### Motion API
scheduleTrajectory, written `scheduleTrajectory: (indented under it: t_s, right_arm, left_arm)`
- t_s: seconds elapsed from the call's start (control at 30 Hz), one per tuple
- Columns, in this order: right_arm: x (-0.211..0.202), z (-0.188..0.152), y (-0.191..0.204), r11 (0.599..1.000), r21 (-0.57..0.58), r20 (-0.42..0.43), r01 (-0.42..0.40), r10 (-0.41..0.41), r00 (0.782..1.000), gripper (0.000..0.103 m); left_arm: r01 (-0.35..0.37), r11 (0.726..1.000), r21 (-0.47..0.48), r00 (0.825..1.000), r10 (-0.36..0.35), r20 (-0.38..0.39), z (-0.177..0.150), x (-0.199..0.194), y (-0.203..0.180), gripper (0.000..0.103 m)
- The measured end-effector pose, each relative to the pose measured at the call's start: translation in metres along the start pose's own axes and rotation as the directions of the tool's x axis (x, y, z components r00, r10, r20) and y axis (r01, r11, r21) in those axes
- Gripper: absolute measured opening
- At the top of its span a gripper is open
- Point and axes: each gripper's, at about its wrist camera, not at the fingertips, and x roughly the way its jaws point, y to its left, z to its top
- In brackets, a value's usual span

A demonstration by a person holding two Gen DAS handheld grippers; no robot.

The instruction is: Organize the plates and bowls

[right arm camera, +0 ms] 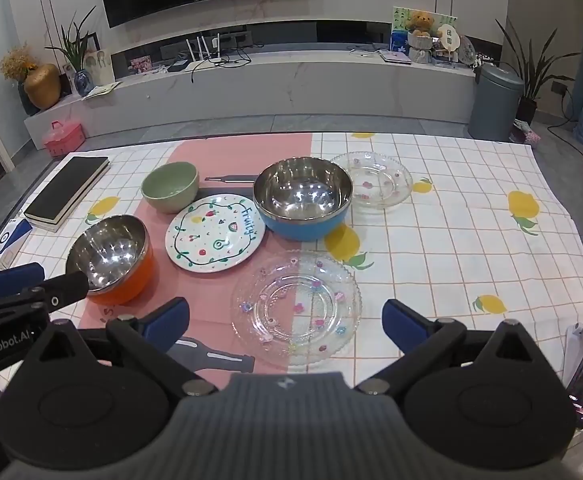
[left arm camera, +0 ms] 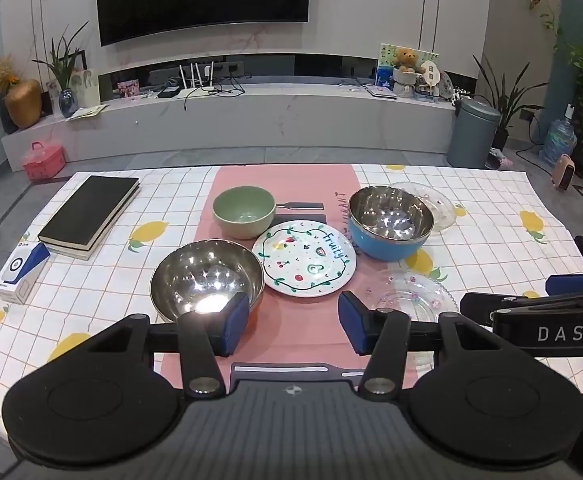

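1. While both tongs hang over the table, the left gripper (left arm camera: pixel 293 320) stands partly spread and empty, and the right gripper (right arm camera: pixel 285 322) gapes fully wide, also empty.
2. A clear, bead-rimmed glass plate with tiny flowers (right arm camera: pixel 295 306) lies just beyond the right gripper.
3. The glossy white ceramic plate lettered "Fruity" (left arm camera: pixel 304 258) sits mid-table on the pink runner (left arm camera: pixel 283 180).
4. Around it: an orange-sided steel bowl (right arm camera: pixel 109 258), a matte green bowl (left arm camera: pixel 244 210), a blue-sided steel bowl (right arm camera: pixel 301 202), and a second glass plate (right arm camera: pixel 379 180).

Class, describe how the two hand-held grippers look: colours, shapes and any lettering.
Each hand-held gripper, left and right, is black with a ribbed grey body, two round discs, angular arms and blue finger pads. Side lettering reads "DAS" and "GenRobot.AI".
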Motion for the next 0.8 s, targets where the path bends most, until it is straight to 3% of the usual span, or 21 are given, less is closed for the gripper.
scheduleTrajectory:
  t_s: [0.8]
  right_arm:
    - [0.0053, 0.0026, 0.0017, 1.0, -0.007, -0.009, 0.009, -0.009, 1.0, 0.1]
  left_arm:
    - [0.021, 1.0, 0.003, 0.999, -0.02, -0.027, -0.0018, 0.0088, -0.0008, 0.061]
